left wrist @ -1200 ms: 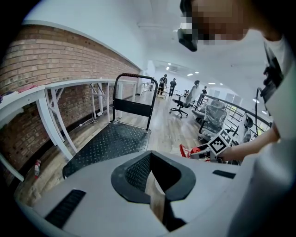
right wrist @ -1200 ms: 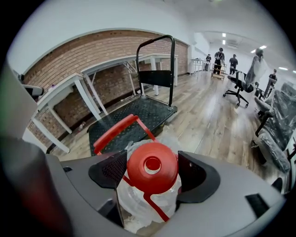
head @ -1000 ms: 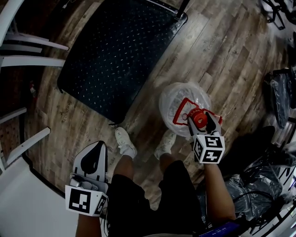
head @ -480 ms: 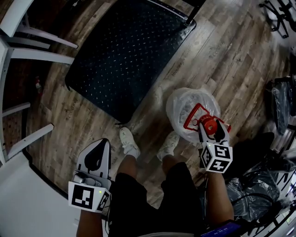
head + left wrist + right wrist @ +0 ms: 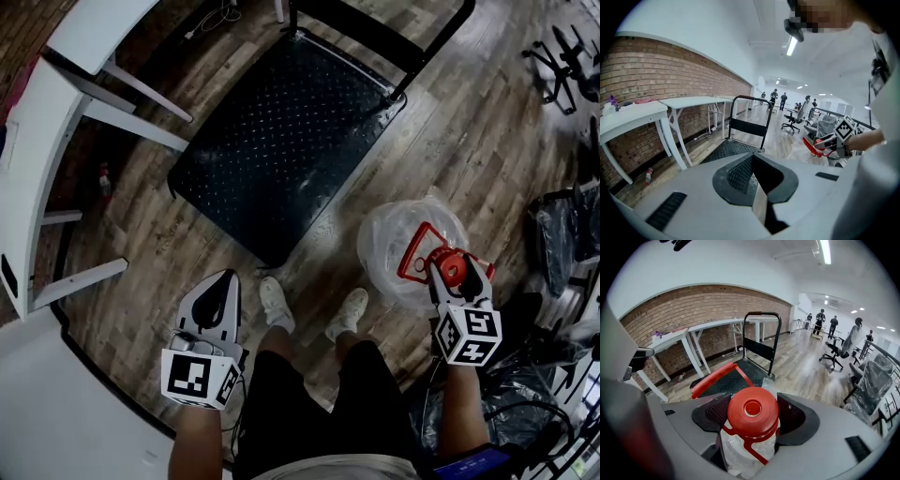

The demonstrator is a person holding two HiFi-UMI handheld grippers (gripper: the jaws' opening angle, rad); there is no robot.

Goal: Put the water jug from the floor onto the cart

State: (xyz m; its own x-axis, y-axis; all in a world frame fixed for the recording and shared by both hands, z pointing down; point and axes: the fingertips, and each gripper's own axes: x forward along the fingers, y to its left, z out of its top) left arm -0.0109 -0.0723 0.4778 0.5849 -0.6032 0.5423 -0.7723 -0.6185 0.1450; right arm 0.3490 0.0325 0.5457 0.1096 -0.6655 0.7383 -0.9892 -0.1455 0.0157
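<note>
Now R tongs (image 5: 752, 420) round water jug (image 5: 389, 248) neck; L tongs (image 5: 757, 187) together.

White tables (image 5: 47, 112) along a brick wall (image 5: 670, 75), wood-plank floor (image 5: 487, 131), office chair (image 5: 833, 355), distant people (image 5: 820, 318)

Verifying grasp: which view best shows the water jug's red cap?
Right gripper view: the round red cap of the clear plastic water jug sits centred between the jaws. Head view shows the cap small; left gripper view, only the distant red handle.
</note>
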